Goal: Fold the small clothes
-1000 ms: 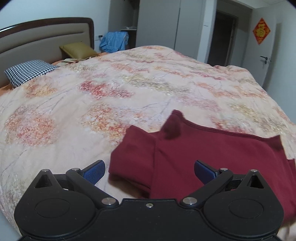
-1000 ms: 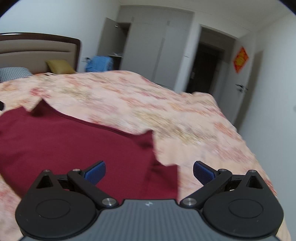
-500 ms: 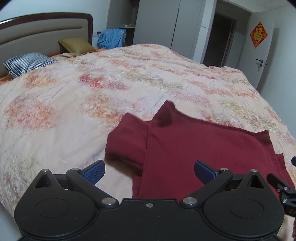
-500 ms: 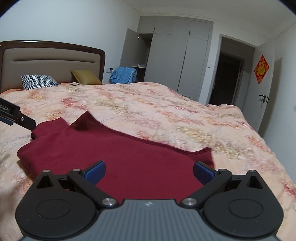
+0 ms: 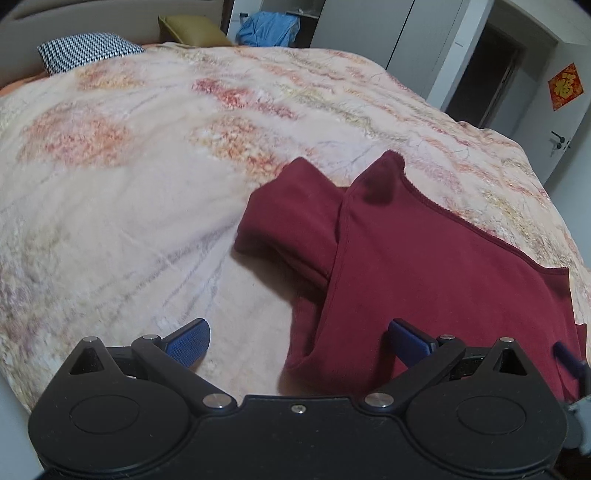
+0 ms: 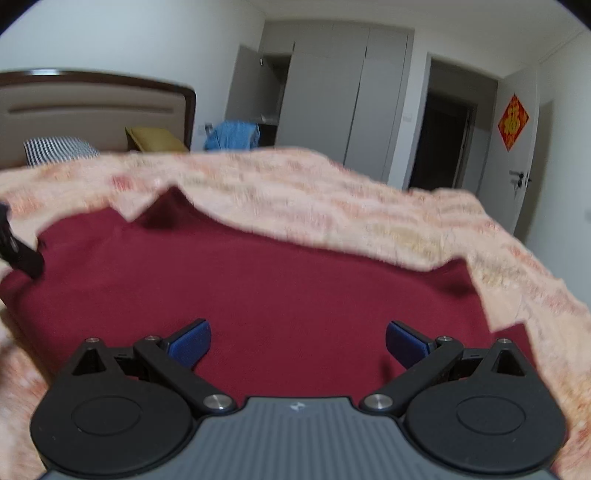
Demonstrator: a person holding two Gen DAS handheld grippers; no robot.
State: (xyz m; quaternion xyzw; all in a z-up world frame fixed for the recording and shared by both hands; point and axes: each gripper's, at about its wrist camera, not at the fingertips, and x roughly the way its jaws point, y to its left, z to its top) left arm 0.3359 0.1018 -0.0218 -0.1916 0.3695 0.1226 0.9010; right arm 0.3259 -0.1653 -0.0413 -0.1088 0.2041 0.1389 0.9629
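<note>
A dark red garment point(image 5: 424, 266) lies spread on the floral bedspread point(image 5: 129, 177), one sleeve point(image 5: 291, 218) folded out to its left. My left gripper point(image 5: 297, 343) stands open low over the garment's near left corner, with one blue pad over bare quilt and the other over the cloth. In the right wrist view the same red garment point(image 6: 266, 288) fills the middle. There my right gripper point(image 6: 297, 343) is open just above it, nothing between its fingers. The left gripper's black tip point(image 6: 18, 251) shows at the left edge.
A houndstooth pillow point(image 5: 85, 50) and an olive cushion point(image 5: 192, 29) lie by the headboard point(image 6: 92, 107). Blue clothing point(image 6: 232, 134) hangs past the bed's far side. Grey wardrobes point(image 6: 347, 99), a dark doorway point(image 6: 443, 144) and a white door point(image 6: 517, 155) stand behind.
Both grippers have dropped lower and closer to the garment's near edge. The left view has tilted down toward the bed; the right view has sunk and blurred. Both stay open.
</note>
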